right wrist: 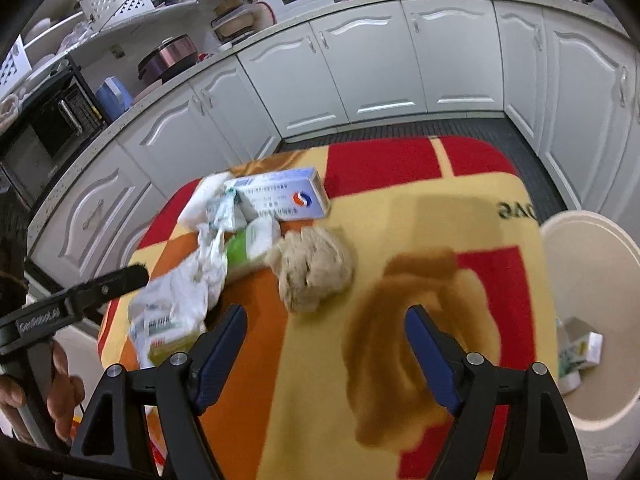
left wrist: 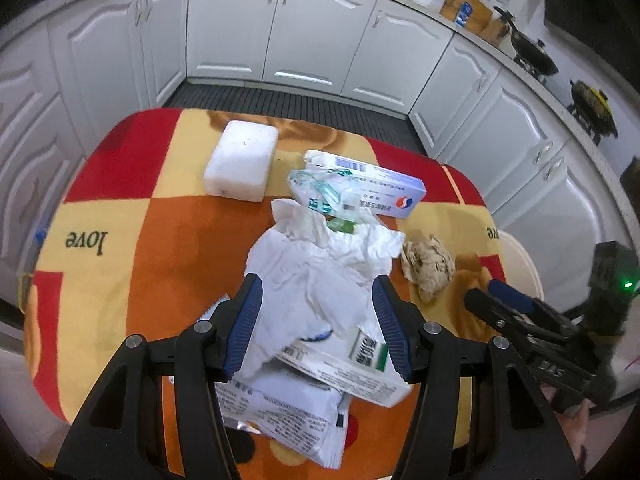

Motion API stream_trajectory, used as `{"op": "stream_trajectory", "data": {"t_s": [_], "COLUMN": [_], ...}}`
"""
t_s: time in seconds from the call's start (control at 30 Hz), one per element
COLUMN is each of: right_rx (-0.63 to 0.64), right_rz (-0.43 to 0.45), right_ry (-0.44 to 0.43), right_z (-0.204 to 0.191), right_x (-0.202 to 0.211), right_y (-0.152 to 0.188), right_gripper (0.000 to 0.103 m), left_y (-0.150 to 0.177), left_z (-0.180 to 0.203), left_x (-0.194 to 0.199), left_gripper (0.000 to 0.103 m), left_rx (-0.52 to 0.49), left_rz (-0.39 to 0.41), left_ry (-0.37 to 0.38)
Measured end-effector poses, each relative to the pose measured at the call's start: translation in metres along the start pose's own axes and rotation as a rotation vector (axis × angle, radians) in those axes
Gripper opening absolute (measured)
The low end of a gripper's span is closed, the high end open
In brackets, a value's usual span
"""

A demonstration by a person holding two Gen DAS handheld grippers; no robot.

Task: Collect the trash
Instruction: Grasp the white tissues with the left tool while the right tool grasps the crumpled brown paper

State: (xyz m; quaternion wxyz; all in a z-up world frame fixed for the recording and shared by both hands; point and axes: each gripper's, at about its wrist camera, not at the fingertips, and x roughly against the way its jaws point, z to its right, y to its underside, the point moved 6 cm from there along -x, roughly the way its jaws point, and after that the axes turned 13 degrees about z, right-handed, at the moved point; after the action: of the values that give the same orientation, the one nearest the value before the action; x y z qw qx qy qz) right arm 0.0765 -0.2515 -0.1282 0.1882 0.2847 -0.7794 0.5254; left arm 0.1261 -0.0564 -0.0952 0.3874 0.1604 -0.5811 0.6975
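Trash lies on a small table with a red, orange and yellow cloth. My left gripper is open, its blue pads on either side of a crumpled white tissue that lies over a white carton and a white wrapper. Beyond are a blue and white medicine box, a crumpled plastic wrapper and a brown paper ball. My right gripper is open and empty, just short of the brown paper ball. It also shows at the right of the left wrist view.
A white foam block sits at the far side of the table. A cream bin stands off the table's right edge with a few small cartons inside. White kitchen cabinets ring the room beyond a dark floor mat.
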Motion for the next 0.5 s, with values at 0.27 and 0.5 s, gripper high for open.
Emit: {"op": "stream_trajectory", "data": {"t_s": [0.27,0.5], "right_rx": [-0.015,-0.047], "right_rz": [-0.058,-0.016], "right_ry": [-0.019,-0.010], "right_z": [-0.004,0.007], "right_x": [-0.046,-0.044], "right_y": [0.002,0.000], "right_gripper": [0.064,0.036], "left_y": [-0.003,0.000], "left_z": [0.000,0.012], "left_x": [-0.015,-0.037], "left_gripper": [0.056,0.056], "left_rx": [0.012,-0.032], "left_rz": [-0.031,-0.062], "left_ry": [0.007,-0.010]}}
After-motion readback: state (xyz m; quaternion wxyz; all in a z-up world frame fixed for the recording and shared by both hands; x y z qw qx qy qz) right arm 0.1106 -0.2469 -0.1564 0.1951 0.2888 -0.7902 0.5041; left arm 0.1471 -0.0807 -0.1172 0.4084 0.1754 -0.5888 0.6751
